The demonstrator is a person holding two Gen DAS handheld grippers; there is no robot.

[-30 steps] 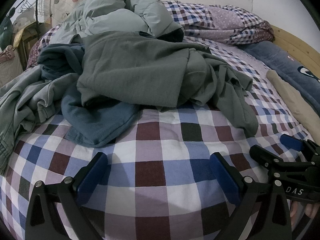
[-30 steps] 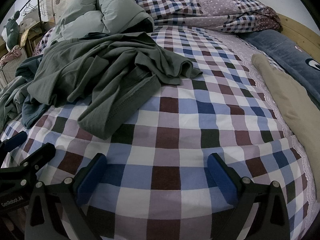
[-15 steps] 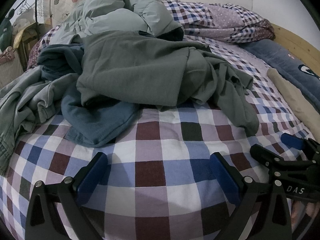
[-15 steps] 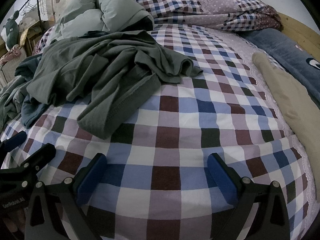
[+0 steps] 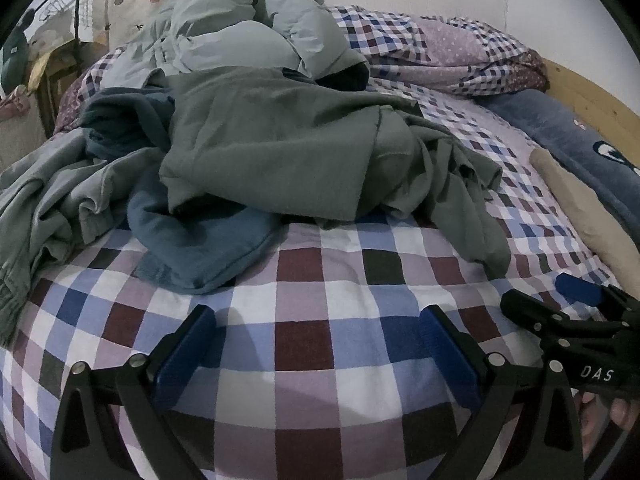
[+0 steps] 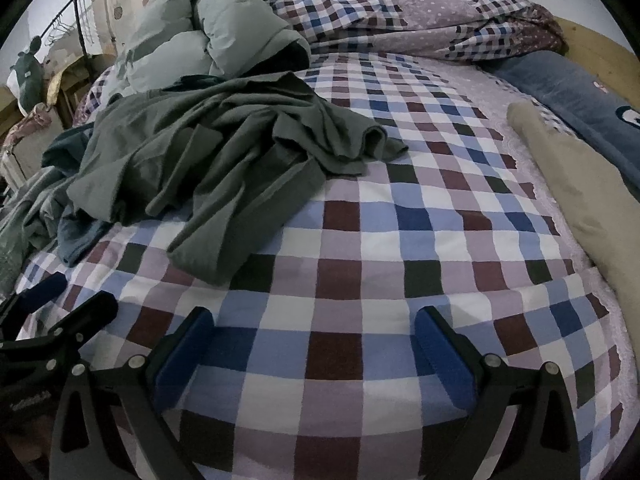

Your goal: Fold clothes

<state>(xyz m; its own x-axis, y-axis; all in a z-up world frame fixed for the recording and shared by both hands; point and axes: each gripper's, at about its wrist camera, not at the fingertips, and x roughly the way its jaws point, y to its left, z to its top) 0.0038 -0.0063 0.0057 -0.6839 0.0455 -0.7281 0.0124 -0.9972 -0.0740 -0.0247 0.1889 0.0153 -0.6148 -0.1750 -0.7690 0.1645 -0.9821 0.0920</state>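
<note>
Clothes (image 5: pixel 280 152) lie heaped beyond both grippers' spread, empty fingers (image 5: pixel 188 344) on checked bedsheet (image 6: pixel 360 280).

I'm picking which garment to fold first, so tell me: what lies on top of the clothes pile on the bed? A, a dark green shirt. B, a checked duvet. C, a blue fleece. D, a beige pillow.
A: the dark green shirt drapes over the blue fleece, whose edge sticks out beneath it onto the checked sheet.
</note>
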